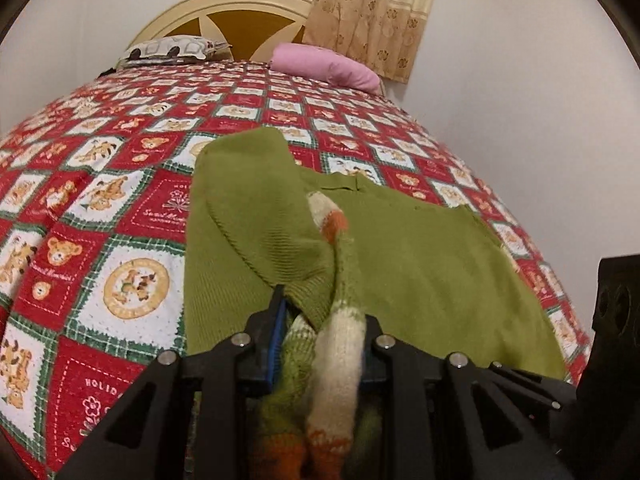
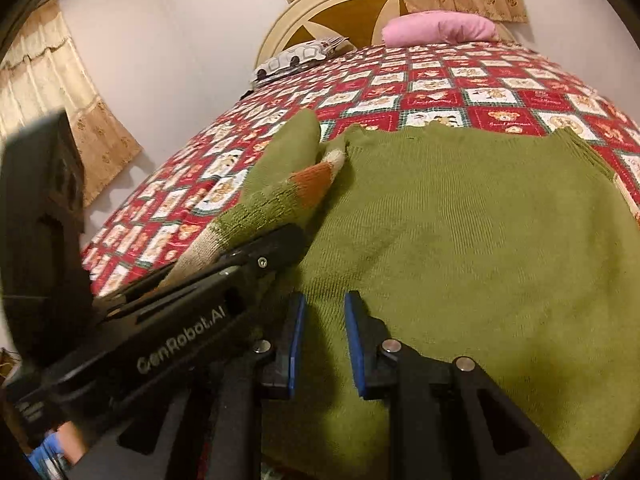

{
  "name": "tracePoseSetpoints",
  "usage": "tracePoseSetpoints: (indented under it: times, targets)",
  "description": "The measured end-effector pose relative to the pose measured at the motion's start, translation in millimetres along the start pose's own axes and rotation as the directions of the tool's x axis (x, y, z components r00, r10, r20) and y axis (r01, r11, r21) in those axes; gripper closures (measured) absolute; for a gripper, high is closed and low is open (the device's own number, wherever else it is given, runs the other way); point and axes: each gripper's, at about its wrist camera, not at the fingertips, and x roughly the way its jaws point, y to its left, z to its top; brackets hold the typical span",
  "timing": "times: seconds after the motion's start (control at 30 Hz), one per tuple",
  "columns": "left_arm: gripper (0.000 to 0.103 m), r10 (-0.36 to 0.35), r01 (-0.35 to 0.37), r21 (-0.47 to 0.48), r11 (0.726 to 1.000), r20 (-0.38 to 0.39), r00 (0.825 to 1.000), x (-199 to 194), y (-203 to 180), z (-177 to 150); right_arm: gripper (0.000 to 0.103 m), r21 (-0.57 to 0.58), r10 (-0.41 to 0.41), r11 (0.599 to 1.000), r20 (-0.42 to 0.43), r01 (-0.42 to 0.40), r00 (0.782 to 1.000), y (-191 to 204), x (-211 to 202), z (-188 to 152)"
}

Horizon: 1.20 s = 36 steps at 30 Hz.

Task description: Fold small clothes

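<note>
A small green knitted sweater [image 1: 420, 256] lies spread on the bed, also in the right wrist view [image 2: 480, 240]. Its sleeve [image 1: 340, 344] has cream and orange bands and is lifted over the body. My left gripper [image 1: 320, 344] is shut on that sleeve near the cuff. In the right wrist view the sleeve [image 2: 280, 192] runs up and left from the left gripper [image 2: 276, 248]. My right gripper [image 2: 325, 344] hovers at the sweater's near hem, blue pads a little apart, with nothing between them.
The bed has a red and white teddy-bear quilt [image 1: 100, 200]. A pink pillow [image 1: 324, 64] and a grey patterned pillow [image 1: 172, 50] lie at the cream headboard [image 1: 240, 8]. Beige curtains [image 1: 360, 12] hang behind. The wall is on the right.
</note>
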Motion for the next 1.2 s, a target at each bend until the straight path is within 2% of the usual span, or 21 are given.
tracePoseSetpoints:
  times: [0.1, 0.2, 0.23, 0.27, 0.37, 0.43, 0.5, 0.53, 0.63, 0.73, 0.87, 1.0, 1.2]
  targets:
    - [0.077, -0.025, 0.025, -0.026, 0.999, 0.006, 1.0, 1.6, 2.1, 0.0, 0.077, 0.031, 0.047, 0.998, 0.019, -0.047, 0.999, -11.8, -12.8, 10.0]
    - [0.077, 0.007, -0.007, 0.006, 1.0, 0.011, 1.0, 4.0, -7.1, -0.5, 0.052, 0.126, 0.137, 0.982, 0.046, -0.142, 0.989, -28.9, -19.4, 41.6]
    - [0.077, 0.013, -0.013, 0.011, 1.0, 0.012, 1.0, 4.5, -8.0, -0.4, 0.038, 0.153, 0.165, 0.973, 0.047, -0.171, 0.985, -32.8, -16.3, 54.9]
    - [0.077, 0.014, -0.014, 0.012, 1.0, 0.013, 1.0, 4.2, -8.1, -0.5, 0.034, 0.17, 0.18, 0.968, 0.037, -0.184, 0.983, -34.7, -9.9, 65.6]
    - [0.077, -0.001, 0.001, -0.003, 1.0, 0.015, 1.0, 3.1, -5.1, -0.5, 0.034, 0.174, 0.2, 0.966, -0.027, -0.192, 0.979, -31.6, 24.0, 91.2]
    - [0.076, -0.007, 0.007, -0.008, 1.0, 0.017, 1.0, 2.3, -4.0, -0.4, 0.034, 0.175, 0.257, 0.955, -0.089, -0.239, 0.962, -23.5, 53.1, 101.7]
    - [0.076, -0.01, 0.01, -0.009, 1.0, 0.017, 1.0, 2.0, -3.8, -0.8, 0.035, 0.169, 0.274, 0.953, -0.136, -0.25, 0.952, -15.2, 75.8, 106.7]
    - [0.076, -0.012, 0.012, -0.011, 1.0, 0.018, 1.0, 1.8, -3.1, -1.0, 0.035, 0.148, 0.262, 0.96, -0.158, -0.239, 0.952, -9.4, 85.8, 107.8]
    - [0.076, -0.021, 0.022, -0.02, 1.0, 0.018, 1.0, 1.7, -1.6, -1.2, 0.079, 0.046, 0.189, 0.982, -0.18, -0.184, 0.965, 6.8, 99.0, 105.5]
    - [0.077, -0.027, 0.027, -0.026, 0.999, 0.018, 0.999, 1.4, -1.6, -1.1, 0.087, 0.015, 0.159, 0.987, -0.131, -0.158, 0.979, 10.2, 95.6, 102.9]
    - [0.077, -0.031, 0.032, -0.025, 0.999, 0.03, 0.999, -2.4, -3.4, -0.9, 0.089, -0.06, 0.112, 0.991, -0.082, -0.117, 0.99, 20.7, 83.3, 102.2]
    - [0.076, -0.042, 0.043, -0.023, 0.999, 0.057, 0.998, -12.7, -7.3, 2.3, 0.089, -0.063, 0.124, 0.99, -0.05, -0.127, 0.991, 19.1, 64.8, 106.1]
    - [0.077, -0.043, 0.041, 0.032, 0.999, 0.07, 0.997, -19.0, -33.8, 8.2, 0.089, -0.089, 0.103, 0.991, -0.015, -0.104, 0.995, 6.1, 33.9, 113.6]
